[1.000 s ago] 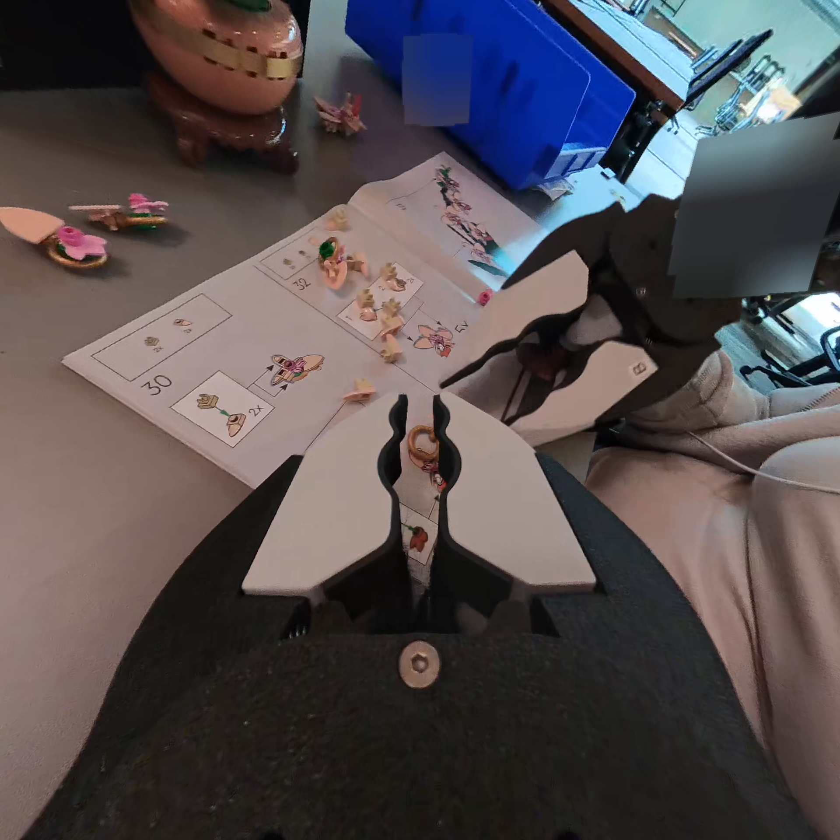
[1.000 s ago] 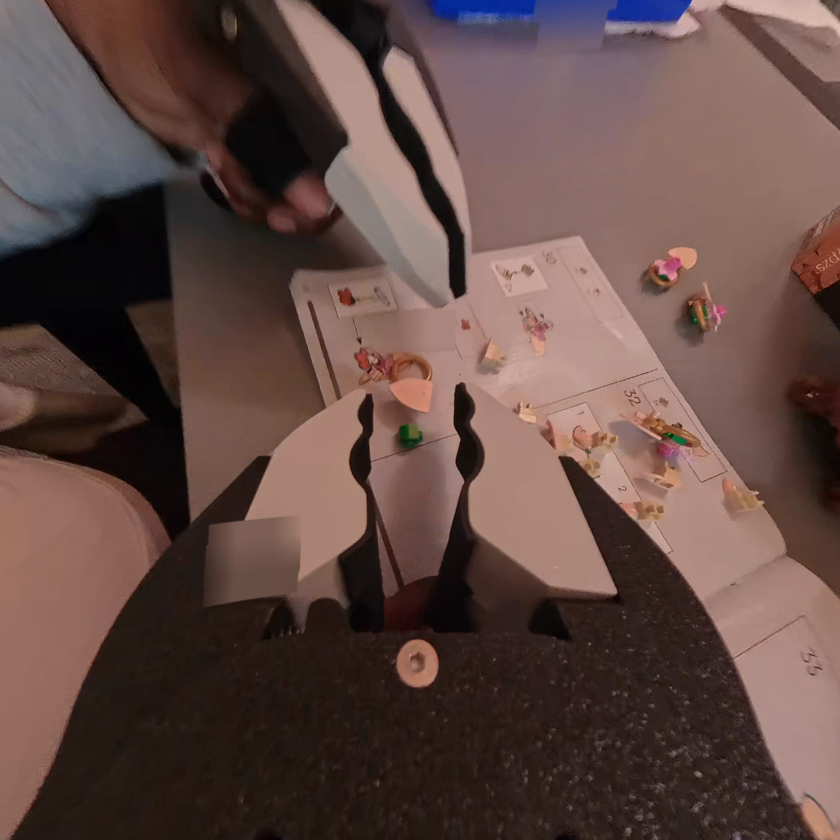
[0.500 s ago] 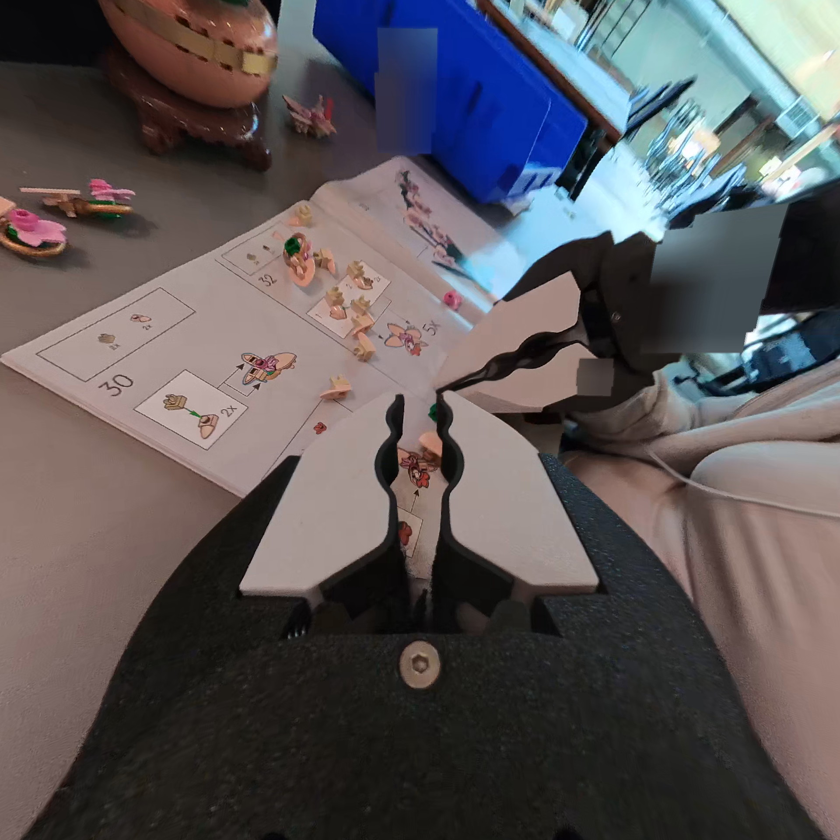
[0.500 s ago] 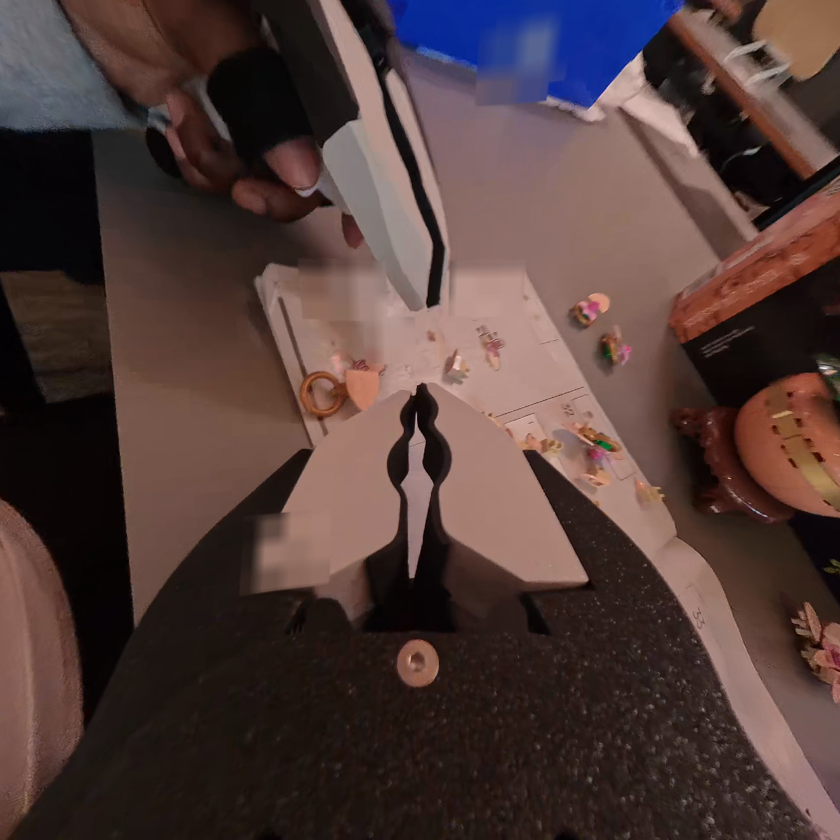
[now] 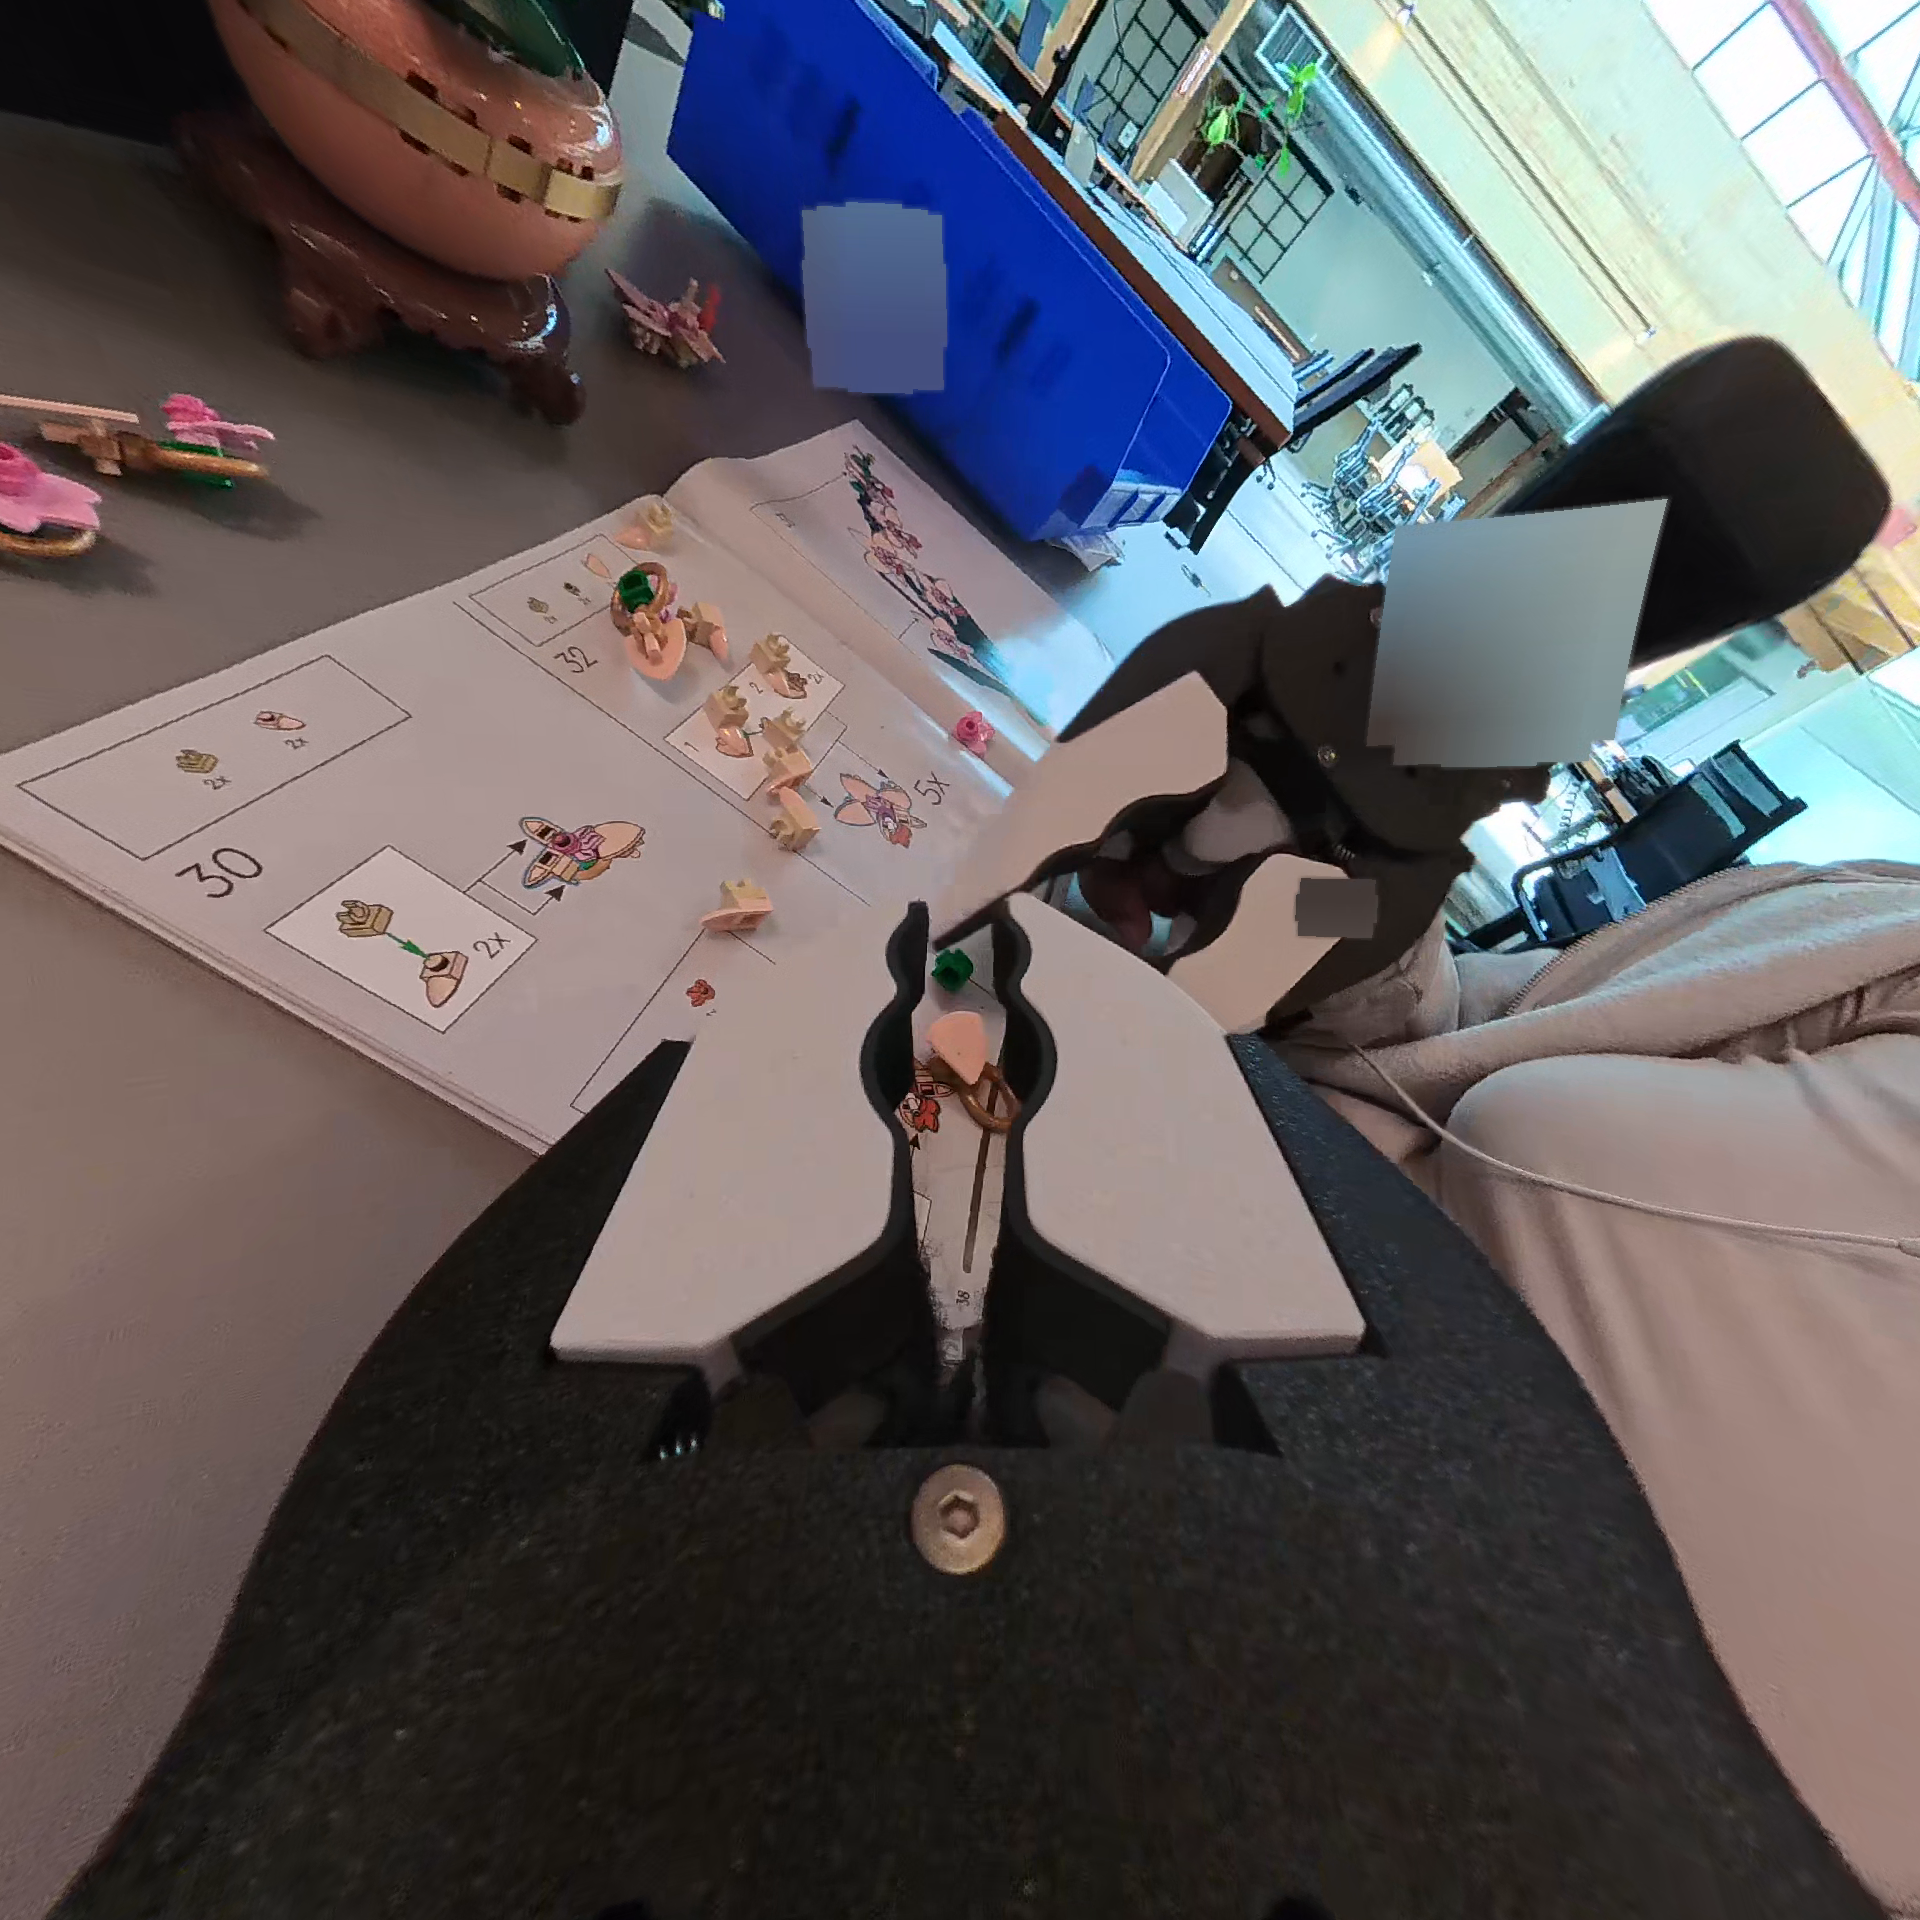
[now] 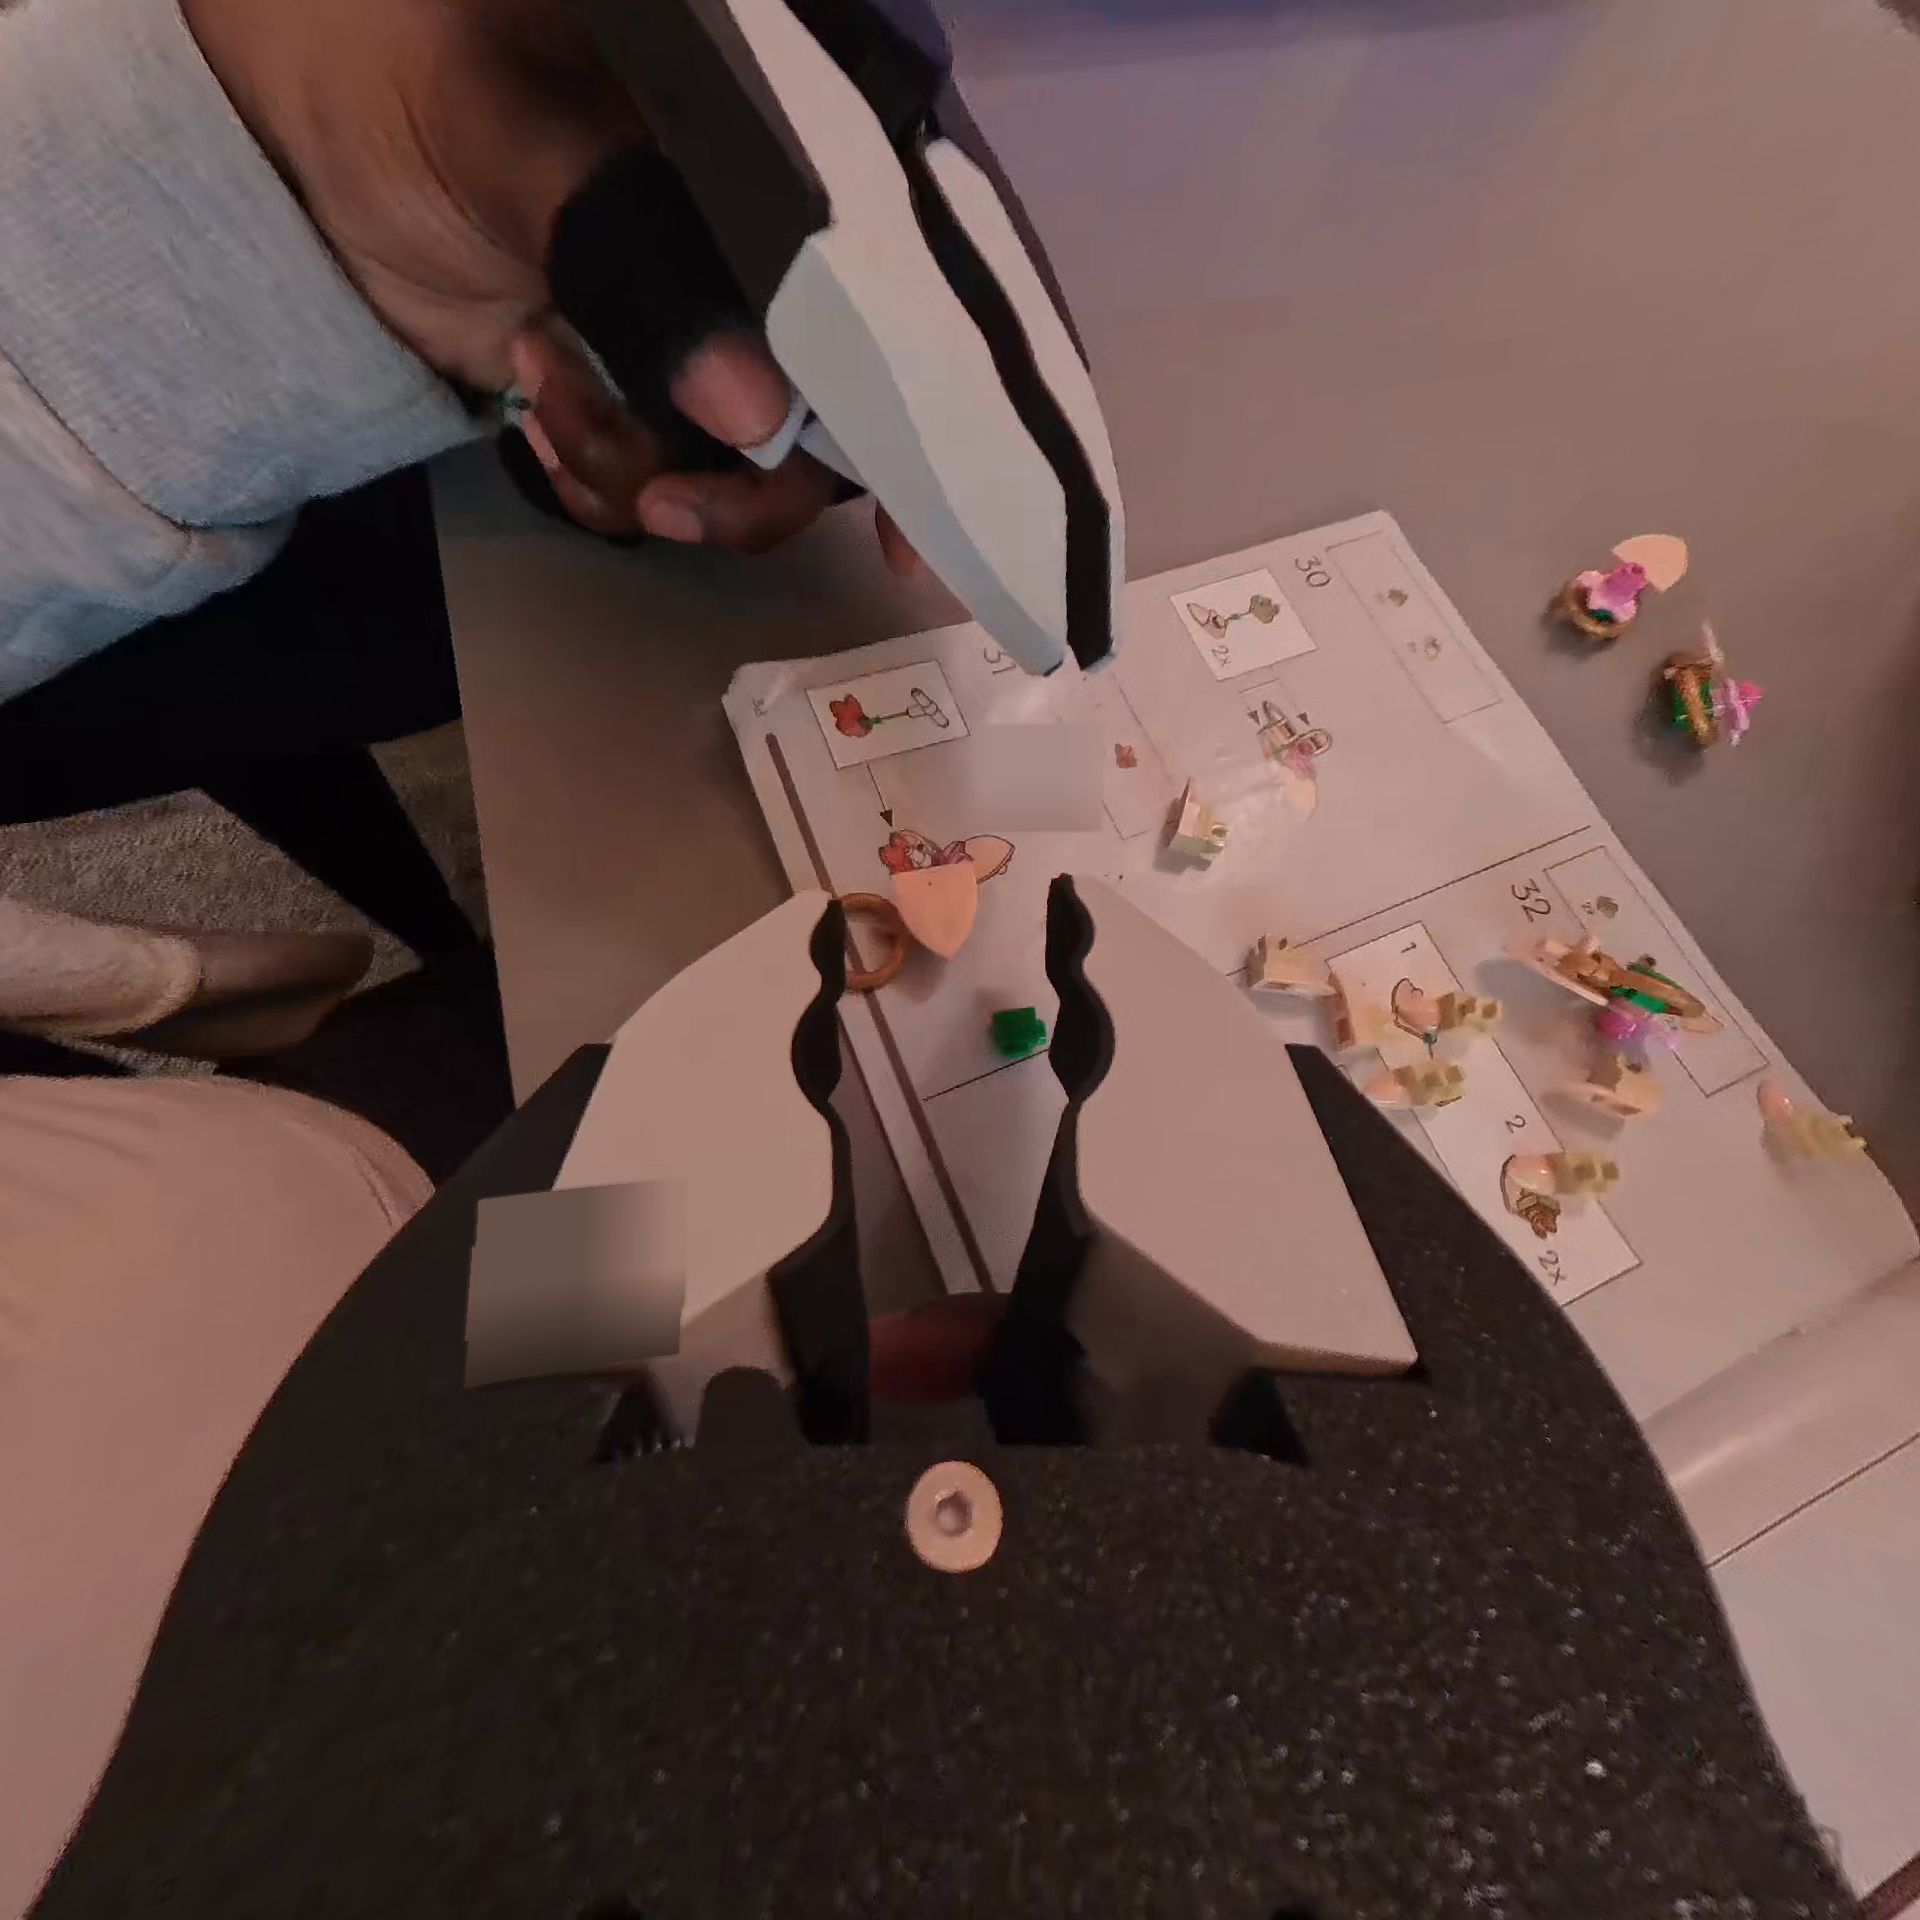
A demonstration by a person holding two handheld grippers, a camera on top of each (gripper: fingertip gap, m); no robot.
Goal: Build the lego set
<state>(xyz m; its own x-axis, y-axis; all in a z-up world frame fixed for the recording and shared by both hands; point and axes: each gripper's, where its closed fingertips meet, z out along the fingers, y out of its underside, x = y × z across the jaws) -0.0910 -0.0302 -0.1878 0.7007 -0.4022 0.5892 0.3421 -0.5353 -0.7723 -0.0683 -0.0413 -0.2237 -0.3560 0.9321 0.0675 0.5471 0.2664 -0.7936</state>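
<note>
An open instruction booklet (image 5: 364, 790) lies on the grey table and also shows in the right wrist view (image 6: 1455, 831). On its near page lie a small green piece (image 5: 951, 966) (image 6: 1016, 1032), a peach petal (image 5: 958, 1044) (image 6: 940, 914) and a gold ring (image 5: 987, 1091) (image 6: 868, 940). My right gripper (image 6: 945, 904) is open and empty, low over the page, with the green piece between its fingers. It shows from the side in the left wrist view (image 5: 1101, 904). My left gripper (image 5: 961, 914) is narrowly open and empty, above the petal and ring. Its tips hang over the page (image 6: 1075, 655).
Loose tan and peach pieces (image 5: 769, 748) (image 6: 1423, 1039) and a part-built flower (image 5: 644, 613) (image 6: 1621, 987) lie on the booklet. Pink flower assemblies (image 5: 197, 447) (image 6: 1610, 592) lie beyond it. A pink vase model (image 5: 416, 135) and a blue bin (image 5: 1039, 343) stand behind. A person's lap (image 5: 1662, 1143) adjoins the table edge. There is about 4 centimeters between the tips of the two grippers.
The right gripper, open a second ago and shut half a second ago, has opened again around the green piece. The left gripper has shifted; its narrow gap is unchanged.
</note>
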